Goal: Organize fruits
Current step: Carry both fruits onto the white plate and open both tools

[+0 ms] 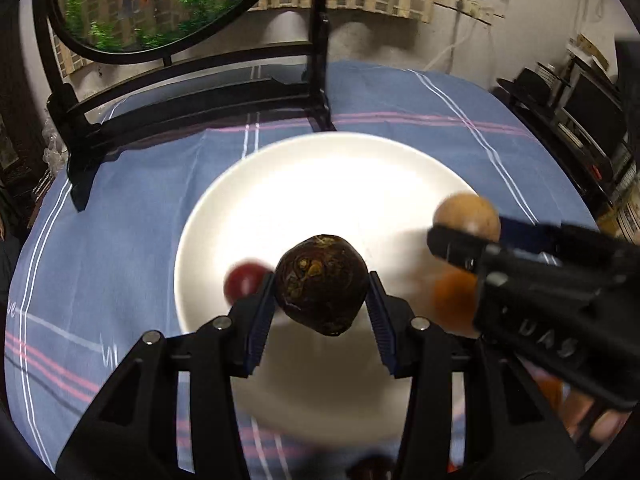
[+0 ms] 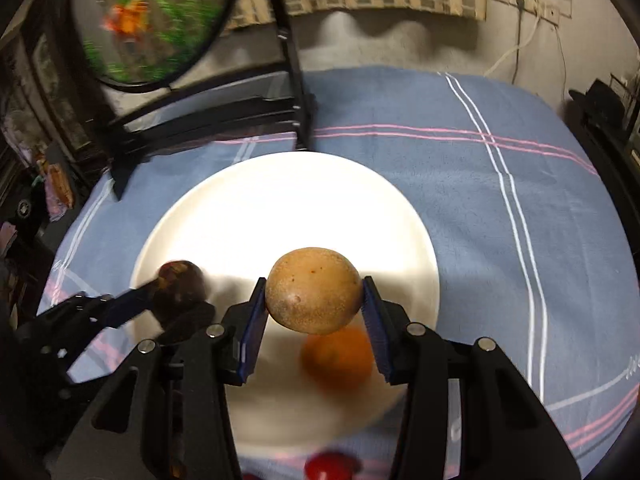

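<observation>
Cloth in blue with pink and white stripes [image 2: 460, 184] covers the worktop, and on it sits a wide white plate [image 2: 248, 216], glossy and hard, washed out by glare at its centre. Above the plate's near half both grippers carry fruit. The right gripper [image 2: 314, 300] has its fingers pinching a round tan fruit [image 2: 314, 294] across its widest part; the skin looks smooth and firm, so it is probably light but could roll free if the pads slide off the middle. The left gripper [image 1: 322, 294] has its fingers pinching a dark mottled fruit [image 1: 322, 282] the same way; its rind looks tough, likely stiff enough for a firm squeeze. An orange fruit [image 2: 338, 358] lies on the plate under the tan one, blurred and partly covered. A small red fruit [image 1: 244, 282] shows beside the left fingers, whether on the plate's rim or inside it is unclear. Another red fruit [image 2: 330, 466] is cut off by the lower edge.
</observation>
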